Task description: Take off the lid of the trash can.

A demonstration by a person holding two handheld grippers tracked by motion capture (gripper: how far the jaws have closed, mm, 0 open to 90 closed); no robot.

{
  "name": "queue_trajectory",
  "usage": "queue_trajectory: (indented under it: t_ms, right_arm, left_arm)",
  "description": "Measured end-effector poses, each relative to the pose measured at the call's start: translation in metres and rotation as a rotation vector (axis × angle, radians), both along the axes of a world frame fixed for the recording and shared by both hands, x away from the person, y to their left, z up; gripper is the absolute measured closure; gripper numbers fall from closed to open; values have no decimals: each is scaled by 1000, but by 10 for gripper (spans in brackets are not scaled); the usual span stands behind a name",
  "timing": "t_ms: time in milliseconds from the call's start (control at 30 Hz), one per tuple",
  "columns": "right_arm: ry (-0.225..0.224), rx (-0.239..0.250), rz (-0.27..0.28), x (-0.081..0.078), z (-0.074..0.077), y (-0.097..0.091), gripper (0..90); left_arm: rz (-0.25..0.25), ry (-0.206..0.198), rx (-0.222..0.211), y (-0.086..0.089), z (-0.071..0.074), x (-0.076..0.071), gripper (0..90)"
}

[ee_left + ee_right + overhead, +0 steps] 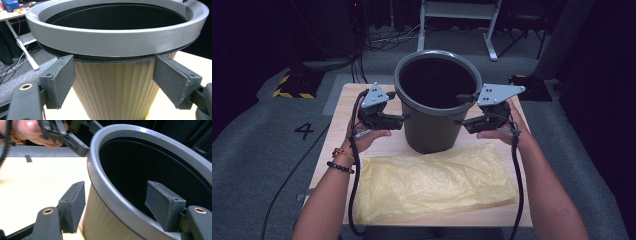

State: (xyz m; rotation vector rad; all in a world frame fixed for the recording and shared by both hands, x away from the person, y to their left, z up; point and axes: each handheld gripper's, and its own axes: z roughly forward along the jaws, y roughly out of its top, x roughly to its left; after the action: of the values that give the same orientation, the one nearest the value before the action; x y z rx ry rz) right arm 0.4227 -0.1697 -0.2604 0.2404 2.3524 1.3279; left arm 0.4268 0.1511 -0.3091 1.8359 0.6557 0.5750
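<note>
A grey bin [432, 125] with a wide rim and ribbed wall stands upright at the back middle of a wooden table [337, 145]. A yellow plastic bag [432, 182] lies flat in front of it. My left gripper [402, 119] sits at the bin's left side just under the rim [117, 42], jaws open, the ribbed wall just beyond them [113, 82]. My right gripper [459, 108] is at the bin's right edge, open. It straddles the rim [112, 190], one pad outside and one inside [117, 206], with gaps on both sides. The left gripper [75, 142] shows across the bin.
The table is small, with its edges close on both sides. Grey floor surrounds it, marked with a "4" [304, 130]. A yellow-and-black striped block [292, 87] lies at the back left. A white frame [459, 10] and cables [387, 37] are behind.
</note>
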Motion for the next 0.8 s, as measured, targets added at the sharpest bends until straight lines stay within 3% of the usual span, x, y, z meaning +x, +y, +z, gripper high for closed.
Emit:
queue_trajectory:
  t_ms: [233,300,533,600,800]
  right_arm:
    - [74,-38,28,14,3,14,335]
    - [114,-35,43,21,5,17,364]
    - [132,-110,47,27,3,30,428]
    - [142,-129,63,28,3,35,459]
    - [155,-150,75,28,3,40,458]
  left_arm:
    - [0,-7,-3,-1,1,0,166]
    - [-3,-13,-3,-2,2,0,162]
    - [0,-34,-12,-3,5,-2,164]
    - [5,-26,24,-4,5,-3,173]
    - [18,-20,44,-2,5,-3,185]
